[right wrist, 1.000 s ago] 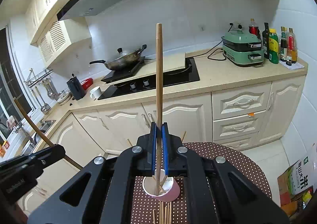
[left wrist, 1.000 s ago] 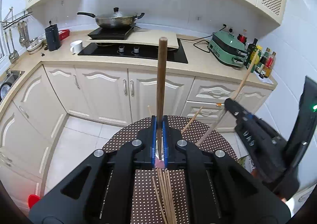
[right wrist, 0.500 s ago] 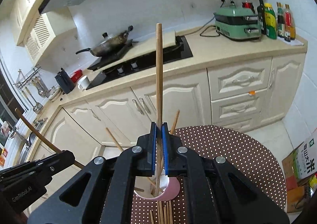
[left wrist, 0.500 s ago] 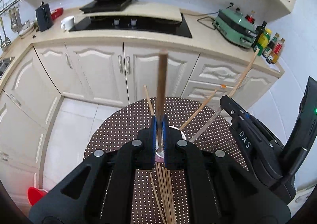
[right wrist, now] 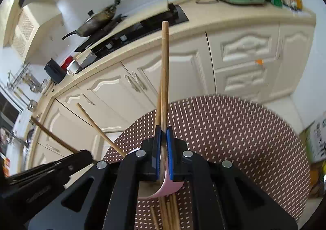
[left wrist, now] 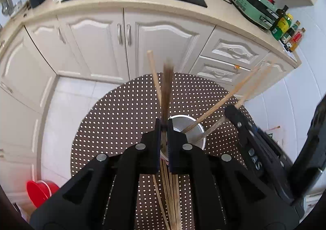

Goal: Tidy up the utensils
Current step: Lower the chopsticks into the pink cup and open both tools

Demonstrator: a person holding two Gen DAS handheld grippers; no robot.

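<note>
Item: chopsticks, wooden, thin; judged light, stiff, smooth, apt to pivot when pinched low.

Left gripper (left wrist: 164,128) pinches 1 dark chopstick (left wrist: 168,87) above the cup (left wrist: 195,128).

Right gripper (right wrist: 163,131) pinches 1 pale chopstick (right wrist: 164,67) above the cup.

Loose chopsticks (left wrist: 173,199) lie beside the cup; grip mid-shaft.

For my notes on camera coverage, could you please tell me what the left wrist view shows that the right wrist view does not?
Only the left wrist view shows the red basin on the floor and the cup's open mouth. Only the right wrist view shows the wok. Both show the dotted table, the loose chopsticks and the green appliance.
</note>
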